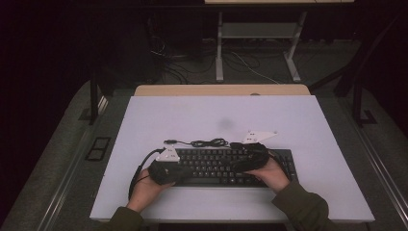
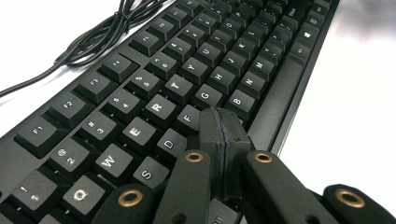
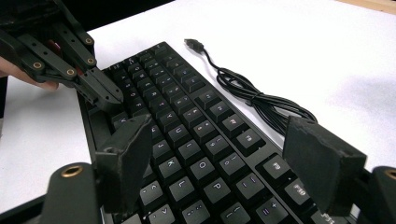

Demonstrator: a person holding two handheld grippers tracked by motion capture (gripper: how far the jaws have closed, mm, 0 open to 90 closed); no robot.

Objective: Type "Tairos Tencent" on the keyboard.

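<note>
Black keyboard [image 1: 219,166] lies near the front of the white table [image 1: 298,120] in the high view, both grippers over it. In the left gripper view, the left gripper [image 2: 225,128] is closed, tips touching the keys. In the right gripper view, the right gripper [image 3: 219,154] hangs wide open above the keys, cable [image 3: 252,95] alongside.

Covers most of the desk: a white board [image 1: 308,192], faintly smudged grey [image 1: 225,123] near its middle. Leaves a strip of wooden desk edge [image 1: 192,90] bare at the far side. Beyond, on grey carpet [image 1: 62,159], stands a white table frame [image 1: 220,53] among loose floor cables [image 1: 250,65]. At left, sits a dark floor outlet plate [image 1: 98,148].
</note>
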